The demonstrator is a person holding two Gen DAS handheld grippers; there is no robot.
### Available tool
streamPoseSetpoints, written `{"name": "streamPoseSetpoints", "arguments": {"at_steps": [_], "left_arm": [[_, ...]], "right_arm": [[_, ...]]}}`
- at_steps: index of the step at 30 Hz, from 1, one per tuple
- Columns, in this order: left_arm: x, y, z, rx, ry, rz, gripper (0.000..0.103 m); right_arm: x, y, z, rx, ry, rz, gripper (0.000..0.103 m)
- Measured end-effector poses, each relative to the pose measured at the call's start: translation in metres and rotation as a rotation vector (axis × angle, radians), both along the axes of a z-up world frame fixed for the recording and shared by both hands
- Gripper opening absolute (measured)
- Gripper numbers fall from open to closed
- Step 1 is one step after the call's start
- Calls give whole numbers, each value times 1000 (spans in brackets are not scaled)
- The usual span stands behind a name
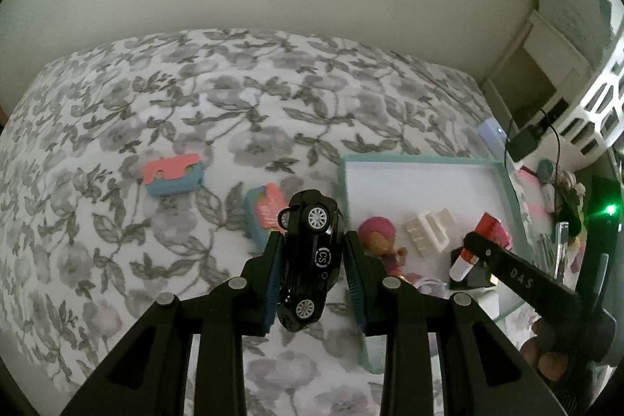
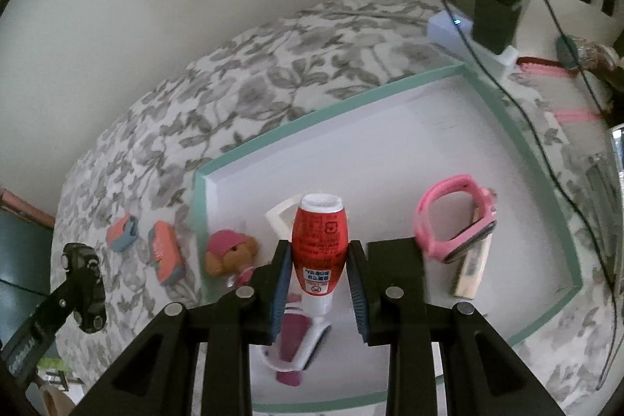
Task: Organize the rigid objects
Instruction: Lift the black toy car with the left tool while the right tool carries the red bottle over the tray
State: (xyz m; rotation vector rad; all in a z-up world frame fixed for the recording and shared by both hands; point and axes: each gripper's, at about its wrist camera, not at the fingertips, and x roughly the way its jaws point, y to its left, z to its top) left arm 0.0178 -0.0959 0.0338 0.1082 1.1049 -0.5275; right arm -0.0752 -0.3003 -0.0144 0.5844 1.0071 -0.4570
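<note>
My left gripper (image 1: 312, 240) is shut on a black toy car (image 1: 310, 260), held nose-up above the floral bedspread just left of the teal-rimmed white tray (image 1: 421, 161). My right gripper (image 2: 320, 256) is shut on a red and white bottle (image 2: 320, 244) over the tray (image 2: 331, 112). The right view shows the car (image 2: 87, 283) at far left in the other gripper. The left view shows the bottle (image 1: 466, 262) over the tray. In the tray lie a pink-capped doll (image 2: 230, 252), a pink watch (image 2: 456, 225) and a white plastic piece (image 1: 429, 229).
Two pink and blue blocks (image 1: 173, 174) (image 1: 265, 217) lie on the bedspread left of the tray. A black charger with cable (image 2: 495, 14) sits on a white box past the tray's far corner. A white and magenta item (image 2: 296, 338) lies in the tray under the bottle.
</note>
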Motion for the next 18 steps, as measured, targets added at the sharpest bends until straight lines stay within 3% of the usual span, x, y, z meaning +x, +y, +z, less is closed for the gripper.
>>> {"name": "streamPoseSetpoints", "arguments": {"at_steps": [12,18], "left_arm": [[-34,-55,-5,50,-22,-134,32],[-40,-71,-13,62,-19,-157,32]], "right_arm": [[-16,-21,4,-22,-3,-56,30],[-20,-23,7,-33,-8,-66,30]]}}
